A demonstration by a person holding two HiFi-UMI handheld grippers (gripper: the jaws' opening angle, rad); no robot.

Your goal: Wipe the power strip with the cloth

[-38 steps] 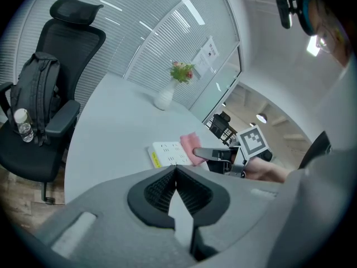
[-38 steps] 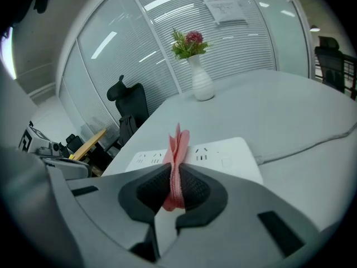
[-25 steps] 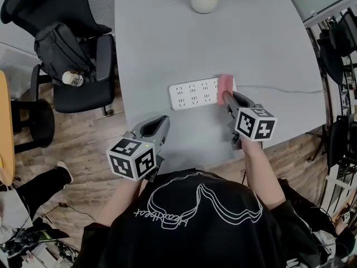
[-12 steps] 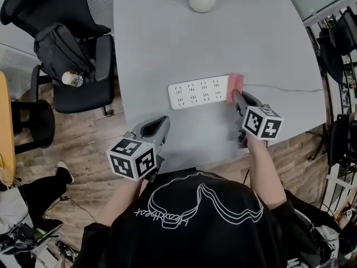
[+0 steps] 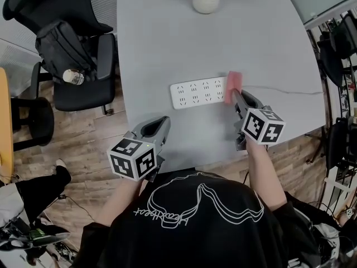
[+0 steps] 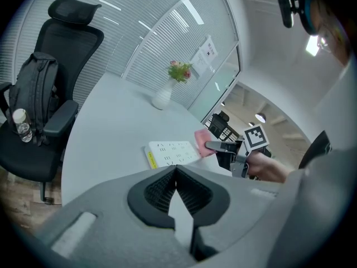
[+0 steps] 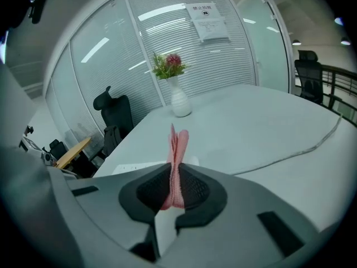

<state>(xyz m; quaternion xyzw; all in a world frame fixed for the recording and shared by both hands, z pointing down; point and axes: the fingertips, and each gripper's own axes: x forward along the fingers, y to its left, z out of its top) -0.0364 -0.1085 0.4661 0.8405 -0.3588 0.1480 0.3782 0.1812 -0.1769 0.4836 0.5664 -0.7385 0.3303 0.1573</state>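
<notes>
Pink cloth (image 5: 233, 86) pinched tight in right gripper (image 5: 232, 95) | just slid to cord end of power strip (image 5: 196, 92), ahead of tips | left gripper (image 5: 158, 125) closed on nothing | probably wipe back next

The right tongs (image 5: 237, 98) slide the pink cloth (image 5: 233, 86) to the right along the power strip (image 5: 198, 92). A second ago it covered the last sockets; now it sits at the strip's right end, beside the cable (image 5: 279, 89).
</notes>
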